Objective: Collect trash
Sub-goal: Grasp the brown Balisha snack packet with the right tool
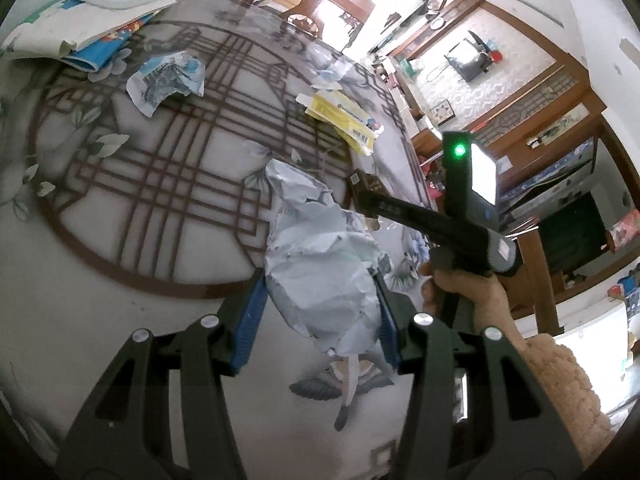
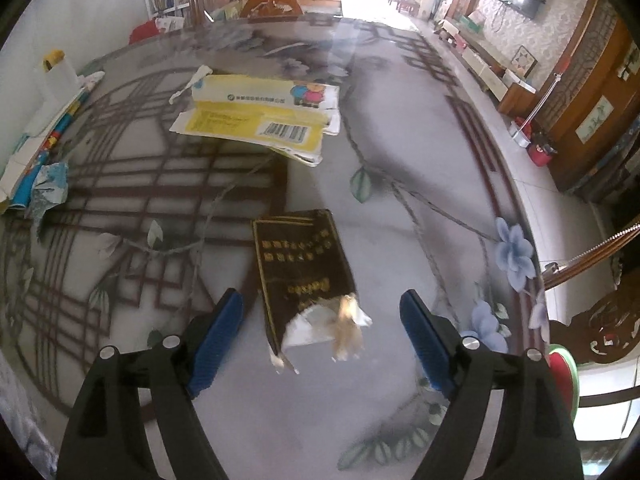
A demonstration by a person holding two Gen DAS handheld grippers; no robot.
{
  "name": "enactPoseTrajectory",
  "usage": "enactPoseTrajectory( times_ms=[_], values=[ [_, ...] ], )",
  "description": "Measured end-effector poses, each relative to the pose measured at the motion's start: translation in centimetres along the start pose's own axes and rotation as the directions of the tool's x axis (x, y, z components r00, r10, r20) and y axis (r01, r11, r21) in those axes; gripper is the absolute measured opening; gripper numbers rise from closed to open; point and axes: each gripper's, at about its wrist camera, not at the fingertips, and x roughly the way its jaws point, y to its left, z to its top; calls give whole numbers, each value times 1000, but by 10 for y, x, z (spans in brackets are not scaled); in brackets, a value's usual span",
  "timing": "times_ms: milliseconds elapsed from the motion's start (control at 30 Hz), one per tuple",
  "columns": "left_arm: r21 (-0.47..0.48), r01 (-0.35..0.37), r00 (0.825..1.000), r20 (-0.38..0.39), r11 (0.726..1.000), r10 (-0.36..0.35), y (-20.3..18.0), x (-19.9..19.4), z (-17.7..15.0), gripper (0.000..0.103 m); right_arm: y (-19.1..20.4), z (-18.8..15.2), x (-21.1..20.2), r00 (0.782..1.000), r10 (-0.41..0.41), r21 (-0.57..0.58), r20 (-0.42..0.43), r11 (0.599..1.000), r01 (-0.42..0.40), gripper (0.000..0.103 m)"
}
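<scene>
Your right tongs (image 2: 320,338) stand wide apart with nothing pressed between them, pointing steeply down at the patterned glass table (image 2: 400,200). Directly ahead of them, and partly between the two blue pads (image 2: 218,336), lies a dark brown wrapper (image 2: 302,268) with gold print and a torn, pale end. Its long axis runs away from you, nearly in line with the tongs, and the torn end is the nearer one, so the pads sit on either side of its narrow width without touching it. Judging from this, a short drop and a squeeze across that width is what the pick-up would need. Your left tongs (image 1: 320,312) are closed to a narrow gap on a crumpled ball of pale paper (image 1: 320,256), held above the table. The right hand is clearly the nearer one to the brown wrapper. Farther off on the table lie a flattened yellow box (image 2: 260,118) with a barcode and, at the left edge, a crumpled blue and white wrapper (image 1: 168,78). The left view shows what the right cannot: your right hand (image 1: 464,292) on its handle beside the paper ball, with only a corner of the brown wrapper showing. The right view alone shows that wrapper whole.
</scene>
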Motion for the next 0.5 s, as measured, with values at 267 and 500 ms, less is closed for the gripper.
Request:
enactPoseTrajectory(
  times_ms=[267, 500],
  values=[
    [1, 12, 1000, -9, 1000, -12, -1, 2, 0, 48, 6, 3, 18, 999, 6, 29, -39, 1000, -5, 79],
    [-14, 9, 1000, -20, 1000, -9, 2, 5, 1, 48, -4, 5, 20, 999, 38, 77, -39, 996, -35, 69]
  ],
)
